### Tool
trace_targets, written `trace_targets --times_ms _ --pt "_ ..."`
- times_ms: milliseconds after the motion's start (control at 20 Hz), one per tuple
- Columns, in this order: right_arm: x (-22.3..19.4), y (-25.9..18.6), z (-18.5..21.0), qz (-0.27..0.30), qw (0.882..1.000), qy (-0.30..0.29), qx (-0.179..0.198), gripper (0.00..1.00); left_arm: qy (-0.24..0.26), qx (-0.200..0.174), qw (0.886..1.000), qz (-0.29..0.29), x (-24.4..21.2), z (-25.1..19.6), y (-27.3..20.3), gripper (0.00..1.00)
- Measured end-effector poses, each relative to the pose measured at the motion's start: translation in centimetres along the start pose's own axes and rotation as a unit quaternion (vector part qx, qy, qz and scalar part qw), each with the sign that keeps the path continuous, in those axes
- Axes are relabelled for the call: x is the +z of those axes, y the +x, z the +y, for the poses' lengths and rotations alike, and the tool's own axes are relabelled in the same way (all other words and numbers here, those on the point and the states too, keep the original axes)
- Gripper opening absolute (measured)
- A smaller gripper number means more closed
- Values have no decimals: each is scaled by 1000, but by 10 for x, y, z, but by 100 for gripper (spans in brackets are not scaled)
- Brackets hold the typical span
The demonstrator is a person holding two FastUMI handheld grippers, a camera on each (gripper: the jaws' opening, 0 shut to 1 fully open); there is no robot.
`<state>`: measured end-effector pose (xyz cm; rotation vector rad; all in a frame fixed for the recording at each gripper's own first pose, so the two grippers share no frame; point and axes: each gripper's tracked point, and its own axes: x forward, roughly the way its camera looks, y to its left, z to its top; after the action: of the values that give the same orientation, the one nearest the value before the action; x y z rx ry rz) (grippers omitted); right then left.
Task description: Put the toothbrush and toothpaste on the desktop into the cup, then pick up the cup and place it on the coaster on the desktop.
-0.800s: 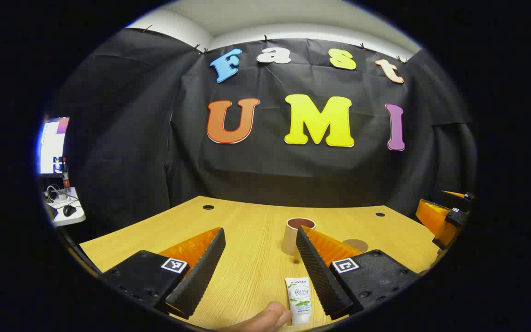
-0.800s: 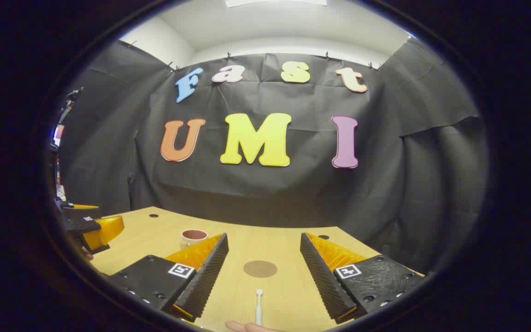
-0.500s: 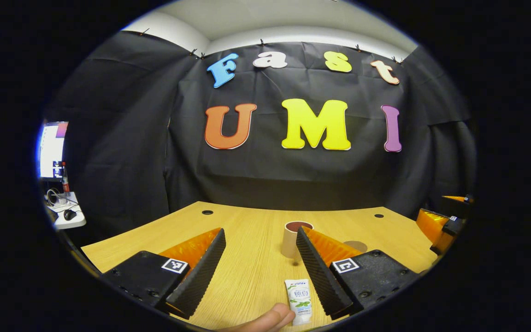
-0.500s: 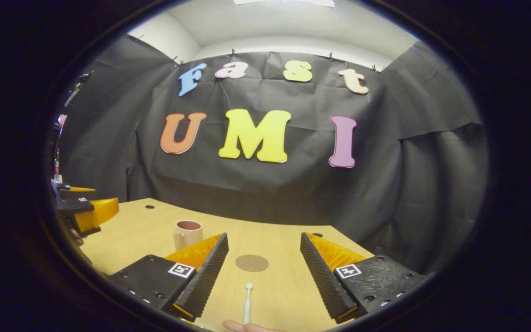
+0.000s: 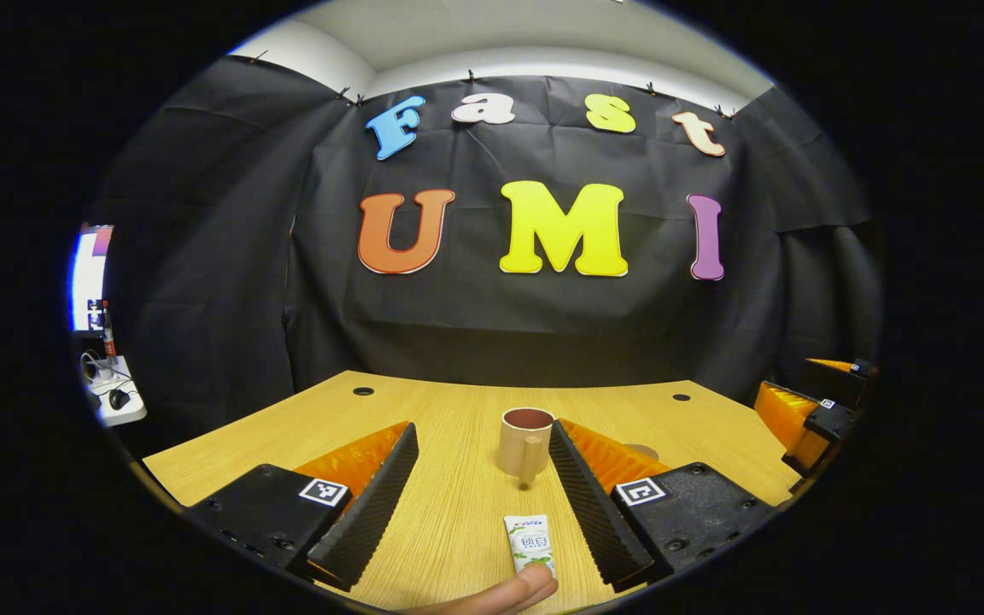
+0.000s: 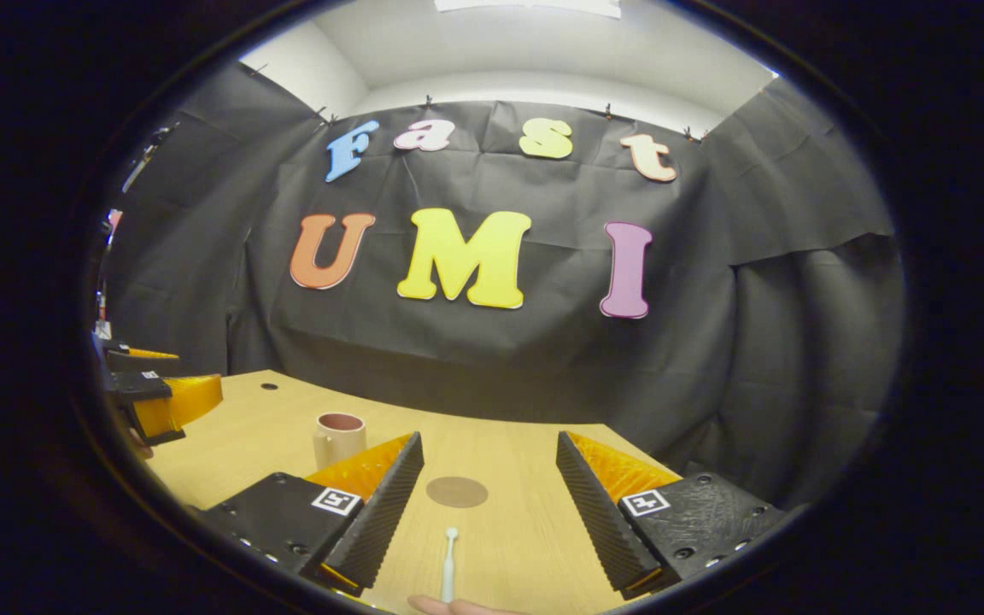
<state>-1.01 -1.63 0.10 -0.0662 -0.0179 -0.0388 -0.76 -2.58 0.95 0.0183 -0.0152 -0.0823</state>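
On the desk (image 6: 535, 530), the toothbrush (image 6: 449, 564) lies before the coaster (image 6: 457, 492) — cup (image 6: 339, 437) to its left.

Bare desktop (image 6: 509, 521) around cup (image 5: 524, 440)

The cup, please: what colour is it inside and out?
The cup is beige outside and reddish-brown inside, clearest in the left gripper view.

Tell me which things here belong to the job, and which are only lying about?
For the job:
toothpaste
toothbrush
cup
coaster
left gripper, open
right gripper, open

Lying about:
side table with mouse and cables
screen
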Motion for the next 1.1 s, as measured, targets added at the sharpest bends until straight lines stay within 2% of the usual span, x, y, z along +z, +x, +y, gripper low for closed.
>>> trace_targets --times_ms 650,800,950,1100 --pt "-16 5 -17 19 1000 13 -11 95 10 -13 999 30 -26 -18 2 98" --pt "-26 11 -24 27 999 13 -18 95 12 -21 998 60 -49 -23 3 98" --pt "-39 13 -26 43 999 14 -20 95 -6 -19 995 101 -73 -26 -1 99" --pt "-49 16 -27 54 998 15 -22 95 8 -11 992 129 -91 -27 -1 99"
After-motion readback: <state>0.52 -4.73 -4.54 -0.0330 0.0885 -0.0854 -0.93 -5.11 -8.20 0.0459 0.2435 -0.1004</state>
